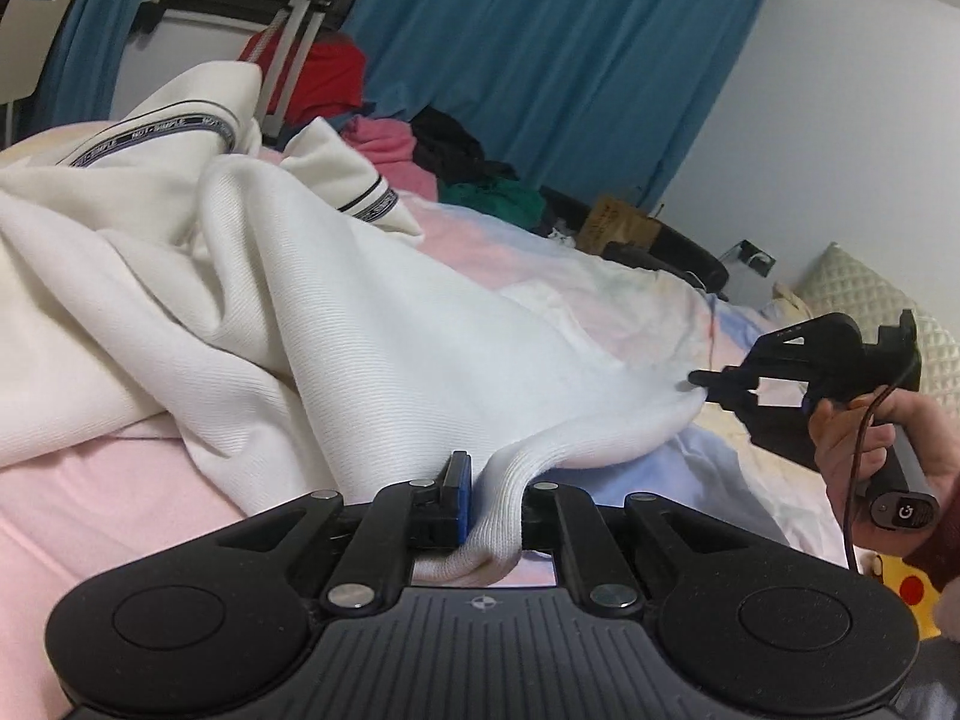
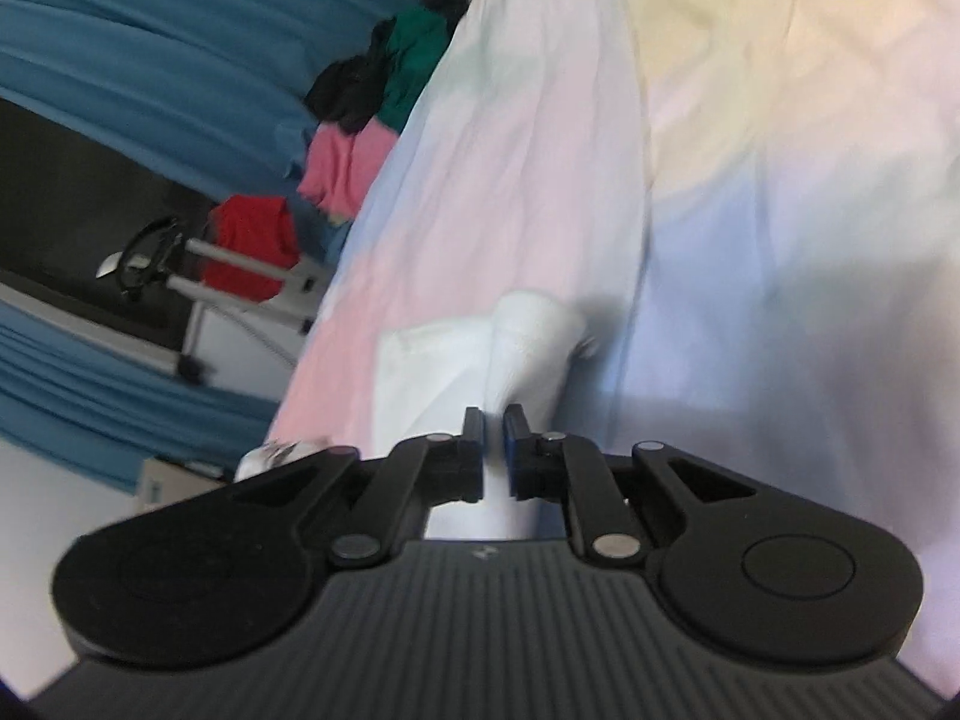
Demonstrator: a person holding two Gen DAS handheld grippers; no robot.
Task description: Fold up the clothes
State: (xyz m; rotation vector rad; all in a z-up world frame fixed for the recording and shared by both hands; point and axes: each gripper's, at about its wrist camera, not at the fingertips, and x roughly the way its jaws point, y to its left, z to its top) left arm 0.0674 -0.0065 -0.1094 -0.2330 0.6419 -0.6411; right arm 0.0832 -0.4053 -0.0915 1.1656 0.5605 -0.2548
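Observation:
A white knit garment (image 1: 336, 312) with dark lettered trim bands lies crumpled over the pastel bed sheet (image 1: 120, 480). My left gripper (image 1: 495, 483) is shut on its ribbed hem, which bunches between the jaws. My right gripper (image 1: 705, 383) shows at the right of the left wrist view, pinching another part of the same hem. In the right wrist view the right gripper (image 2: 493, 420) is shut on the white garment (image 2: 528, 336), which hangs over the sheet (image 2: 750, 240). The hem stretches between the two grippers.
A pile of clothes, red (image 1: 327, 78), pink (image 1: 384, 141), black and green (image 1: 498, 195), lies at the bed's far side before blue curtains (image 1: 540, 60). A tripod (image 1: 294, 48) stands there. A quilted pillow (image 1: 870, 294) lies at the right.

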